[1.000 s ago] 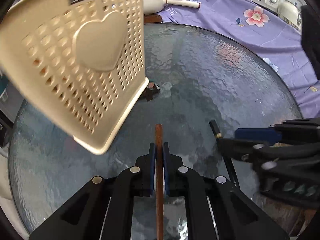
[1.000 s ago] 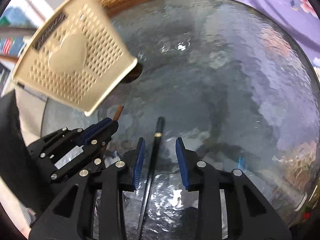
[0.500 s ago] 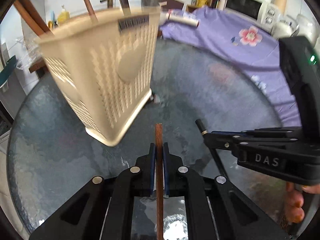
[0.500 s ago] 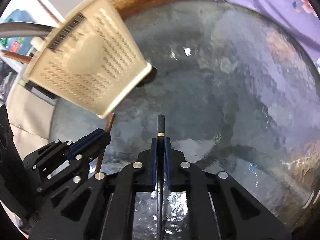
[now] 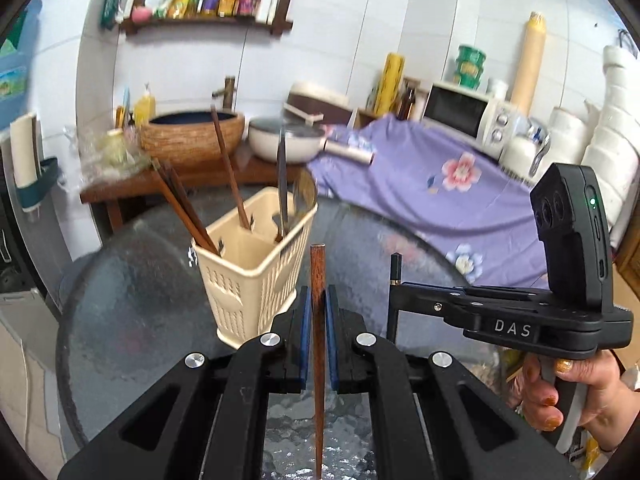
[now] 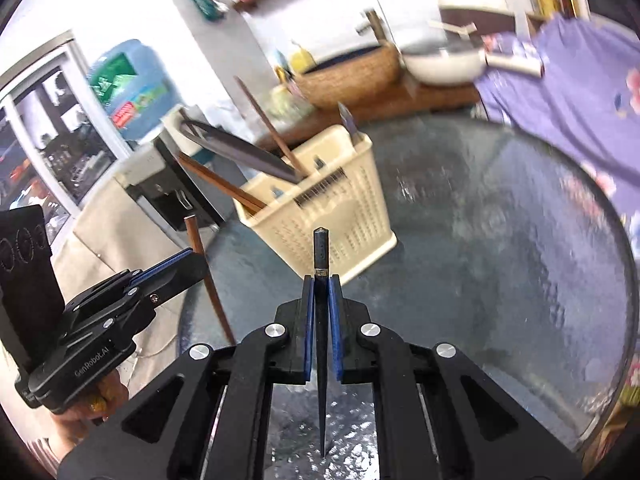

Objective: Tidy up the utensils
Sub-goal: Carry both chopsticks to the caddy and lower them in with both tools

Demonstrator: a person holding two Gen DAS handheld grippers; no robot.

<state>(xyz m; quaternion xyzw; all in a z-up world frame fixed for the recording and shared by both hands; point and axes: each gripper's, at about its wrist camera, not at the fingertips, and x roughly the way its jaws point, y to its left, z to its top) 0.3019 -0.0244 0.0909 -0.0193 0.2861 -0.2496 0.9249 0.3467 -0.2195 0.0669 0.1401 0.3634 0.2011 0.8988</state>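
Basket (image 5: pixel 256 276) on the bench (image 5: pixel 132 320) at 11 o'clock already holds several utensils; left gripper (image 5: pixel 317 312) fingers clamp a brown chopstick (image 5: pixel 317 280), right gripper (image 6: pixel 321 304) fingers a black chopstick (image 6: pixel 321 252), both not yet dropped in.

Home kitchen: microwave (image 5: pixel 460 114), condiment shelf (image 5: pixel 208 20).

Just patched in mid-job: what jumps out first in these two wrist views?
Each gripper is clamped on one chopstick: the left gripper holds a brown chopstick, the right gripper a black chopstick, both raised above the glass table. Just beyond them stands the cream utensil basket, already bristling with utensils.
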